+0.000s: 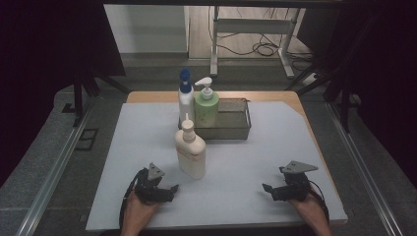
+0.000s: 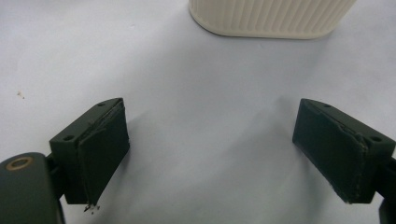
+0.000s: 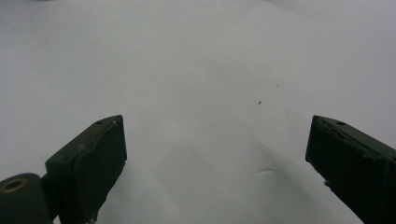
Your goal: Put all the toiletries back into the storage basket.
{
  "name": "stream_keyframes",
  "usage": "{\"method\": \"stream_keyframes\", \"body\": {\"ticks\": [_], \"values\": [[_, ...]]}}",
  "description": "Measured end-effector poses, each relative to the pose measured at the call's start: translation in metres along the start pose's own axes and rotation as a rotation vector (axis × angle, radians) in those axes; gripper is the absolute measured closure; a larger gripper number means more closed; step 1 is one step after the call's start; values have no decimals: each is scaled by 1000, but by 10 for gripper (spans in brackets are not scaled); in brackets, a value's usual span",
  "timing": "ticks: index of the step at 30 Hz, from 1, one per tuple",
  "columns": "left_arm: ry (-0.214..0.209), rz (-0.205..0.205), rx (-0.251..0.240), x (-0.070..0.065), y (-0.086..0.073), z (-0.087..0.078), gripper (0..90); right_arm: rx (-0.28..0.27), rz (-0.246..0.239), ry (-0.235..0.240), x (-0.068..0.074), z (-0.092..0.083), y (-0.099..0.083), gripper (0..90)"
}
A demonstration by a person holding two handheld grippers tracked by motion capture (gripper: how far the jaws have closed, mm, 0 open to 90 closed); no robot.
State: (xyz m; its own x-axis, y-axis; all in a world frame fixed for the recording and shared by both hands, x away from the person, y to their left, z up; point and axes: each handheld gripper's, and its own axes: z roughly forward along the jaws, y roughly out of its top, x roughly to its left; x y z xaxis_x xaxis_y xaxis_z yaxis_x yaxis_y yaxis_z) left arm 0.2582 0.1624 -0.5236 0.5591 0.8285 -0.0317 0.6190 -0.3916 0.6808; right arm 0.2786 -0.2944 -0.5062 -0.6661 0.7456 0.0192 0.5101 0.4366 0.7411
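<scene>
With its jaws spread and empty, the left gripper (image 1: 173, 188) rests on the bench (image 1: 246, 162) just beside the upright cream bottle (image 1: 190, 150), which stands in front of the metal basket (image 1: 231, 120). The right gripper (image 1: 266, 187), also spread and empty, sits well apart. Judged from this, the bottle is free between steps; the next move calls for a fresh, centred grasp on its body.

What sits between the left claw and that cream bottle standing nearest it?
Nothing visible. Bare white mat lies between the open left gripper and the cream bottle; its jaws stand apart, empty.
</scene>
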Motion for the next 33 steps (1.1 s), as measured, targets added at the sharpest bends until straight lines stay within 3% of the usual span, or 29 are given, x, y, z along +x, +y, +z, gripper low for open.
{"method": "stream_keyframes", "body": {"ticks": [5, 18, 25, 33], "values": [[1, 3, 3, 0, 0, 0, 102, 5, -29, 24, 7, 1, 6, 33], [3, 2, -2, 0, -1, 0, 103, -53, -67, 104, 25, -6, 33, 35], [3, 3, -2, 0, -1, 0, 103, -40, -105, 125, 35, -4, 48, 35], [3, 3, -2, 0, -1, 0, 103, -45, -110, 157, 45, 3, 60, 37]]}}
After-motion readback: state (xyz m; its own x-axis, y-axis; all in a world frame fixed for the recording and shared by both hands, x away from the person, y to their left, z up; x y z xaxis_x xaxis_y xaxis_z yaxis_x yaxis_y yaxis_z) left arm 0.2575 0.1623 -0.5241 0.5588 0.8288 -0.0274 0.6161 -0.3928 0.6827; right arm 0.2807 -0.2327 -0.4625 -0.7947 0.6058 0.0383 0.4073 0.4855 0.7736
